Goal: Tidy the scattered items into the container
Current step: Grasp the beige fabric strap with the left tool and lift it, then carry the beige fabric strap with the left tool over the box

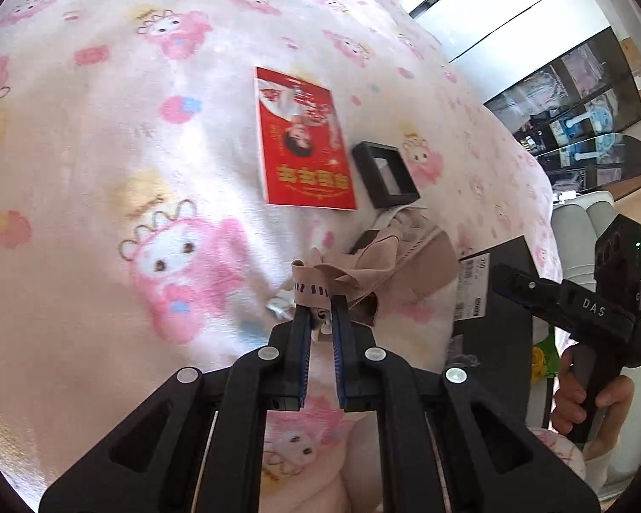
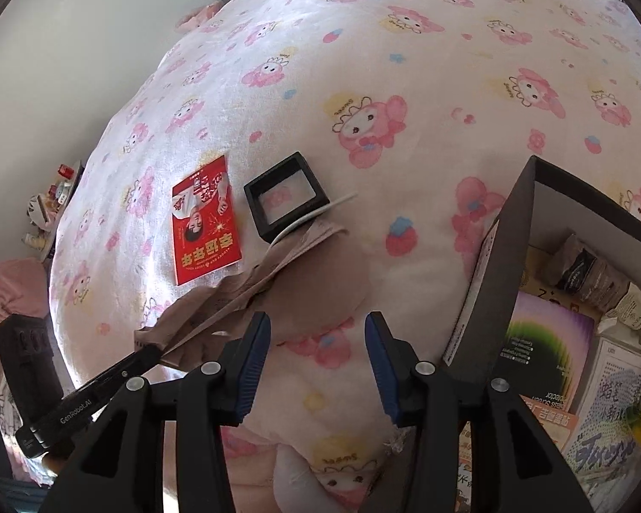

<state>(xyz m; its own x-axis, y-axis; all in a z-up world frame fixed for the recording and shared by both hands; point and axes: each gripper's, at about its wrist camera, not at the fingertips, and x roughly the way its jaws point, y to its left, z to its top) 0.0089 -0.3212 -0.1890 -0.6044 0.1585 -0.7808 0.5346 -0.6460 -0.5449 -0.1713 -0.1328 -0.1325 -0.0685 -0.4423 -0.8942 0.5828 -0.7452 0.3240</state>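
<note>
Pink cartoon-print blanket [image 2: 406, 42] covering the bed, left gripper [image 1: 320, 308] pinching beige stockings' [image 1: 363, 269] near end, right gripper [image 2: 317, 329] hovering open nearby, cardboard box [image 2: 530, 231] sitting right.

Place: a home bedroom.
Bed: a plush pink cartoon-print blanket [image 2: 363, 85] fills both views.
Wall: plain white, at 10 o'clock in the right wrist view.
Bedside: a small stand of clutter [image 2: 53, 196] at 9 o'clock.
Cabinet: a glass-fronted display case [image 1: 577, 98] at 2 o'clock in the left wrist view.
</note>
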